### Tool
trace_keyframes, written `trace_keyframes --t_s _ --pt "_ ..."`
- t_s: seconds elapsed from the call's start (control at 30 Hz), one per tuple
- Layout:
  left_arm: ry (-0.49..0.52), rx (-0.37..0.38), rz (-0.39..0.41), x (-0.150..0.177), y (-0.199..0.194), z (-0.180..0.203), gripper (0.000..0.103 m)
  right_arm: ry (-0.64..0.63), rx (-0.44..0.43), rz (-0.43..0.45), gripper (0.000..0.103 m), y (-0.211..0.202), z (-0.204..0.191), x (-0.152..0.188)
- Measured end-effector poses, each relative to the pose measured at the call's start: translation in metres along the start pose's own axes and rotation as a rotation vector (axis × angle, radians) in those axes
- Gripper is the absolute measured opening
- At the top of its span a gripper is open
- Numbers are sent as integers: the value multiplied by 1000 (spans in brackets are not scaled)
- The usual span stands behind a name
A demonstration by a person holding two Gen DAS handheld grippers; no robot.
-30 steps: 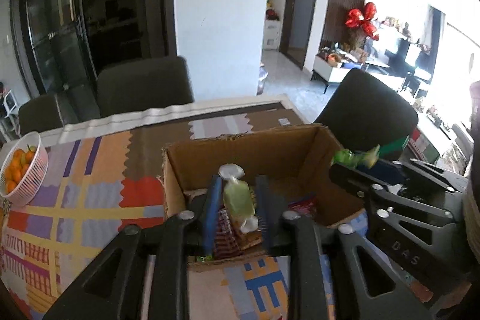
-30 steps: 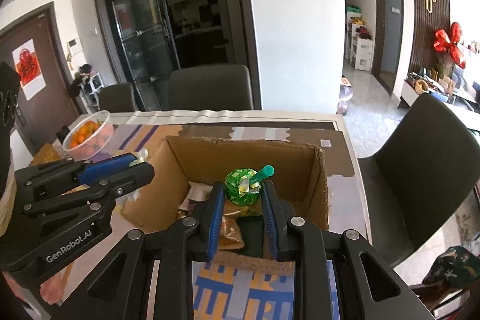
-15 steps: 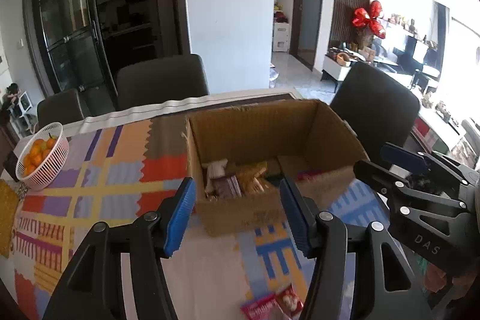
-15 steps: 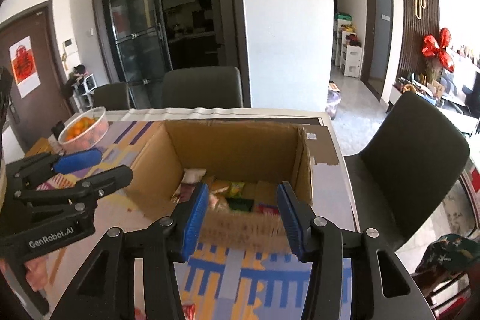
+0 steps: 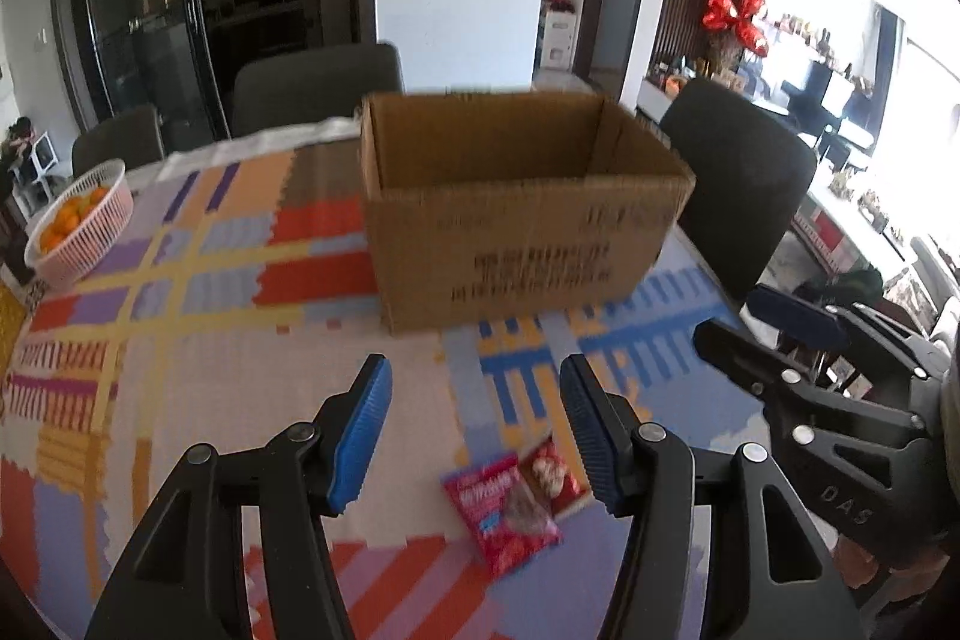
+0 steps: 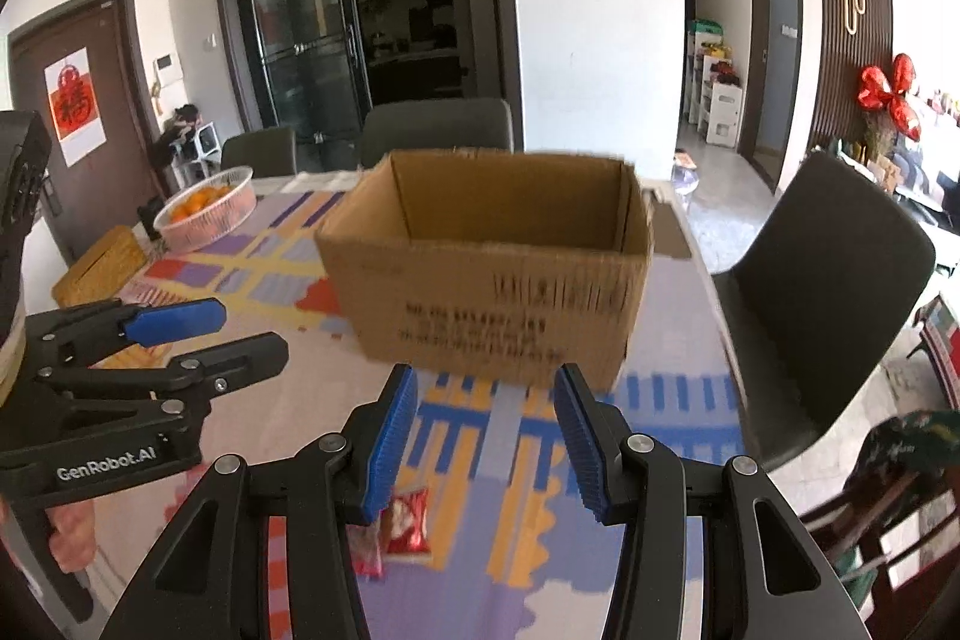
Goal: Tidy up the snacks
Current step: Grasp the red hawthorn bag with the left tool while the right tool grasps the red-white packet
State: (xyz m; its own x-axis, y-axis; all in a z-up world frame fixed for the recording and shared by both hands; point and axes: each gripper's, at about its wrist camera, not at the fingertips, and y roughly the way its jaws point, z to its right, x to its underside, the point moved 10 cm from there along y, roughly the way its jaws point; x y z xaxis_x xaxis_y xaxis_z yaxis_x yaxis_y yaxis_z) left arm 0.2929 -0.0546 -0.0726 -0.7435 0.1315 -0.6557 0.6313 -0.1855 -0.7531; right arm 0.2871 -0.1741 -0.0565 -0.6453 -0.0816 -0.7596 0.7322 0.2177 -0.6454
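An open cardboard box point(image 5: 516, 220) point(image 6: 498, 280) stands on the patterned tablecloth, and from here its inside is hidden. My left gripper point(image 5: 477, 430) point(image 6: 252, 328) hovers over the cloth in front of the box, open and empty. Two snack packets lie just below it: a pink one point(image 5: 501, 511) and a red one point(image 5: 552, 472) point(image 6: 408, 520). My right gripper point(image 6: 485, 445) point(image 5: 726, 316) is beside the left one, to its right and also short of the box. It is open with nothing between its blue pads point(image 6: 390, 442).
A pink basket of oranges point(image 5: 78, 226) point(image 6: 204, 208) sits at the table's far left. Dark chairs stand behind the table point(image 5: 318, 88) and at its right side point(image 6: 822, 292). The table's right edge runs close to the box. A tan mat point(image 6: 99, 268) lies at the left.
Both grippers let go of their wrapped sweets over the box and opened. They then drew back and down toward the near side of the table, bringing the loose packets into view.
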Motion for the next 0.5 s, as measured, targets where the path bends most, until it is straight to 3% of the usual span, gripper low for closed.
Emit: trace_keyframes --t_s 0.17,0.5 --pt "17 -40 -56 34 17 0 57 22 23 -32 49 3 2 28" --pt "-15 -32 -179 84 59 5 57 45 48 -106 49 17 4 77"
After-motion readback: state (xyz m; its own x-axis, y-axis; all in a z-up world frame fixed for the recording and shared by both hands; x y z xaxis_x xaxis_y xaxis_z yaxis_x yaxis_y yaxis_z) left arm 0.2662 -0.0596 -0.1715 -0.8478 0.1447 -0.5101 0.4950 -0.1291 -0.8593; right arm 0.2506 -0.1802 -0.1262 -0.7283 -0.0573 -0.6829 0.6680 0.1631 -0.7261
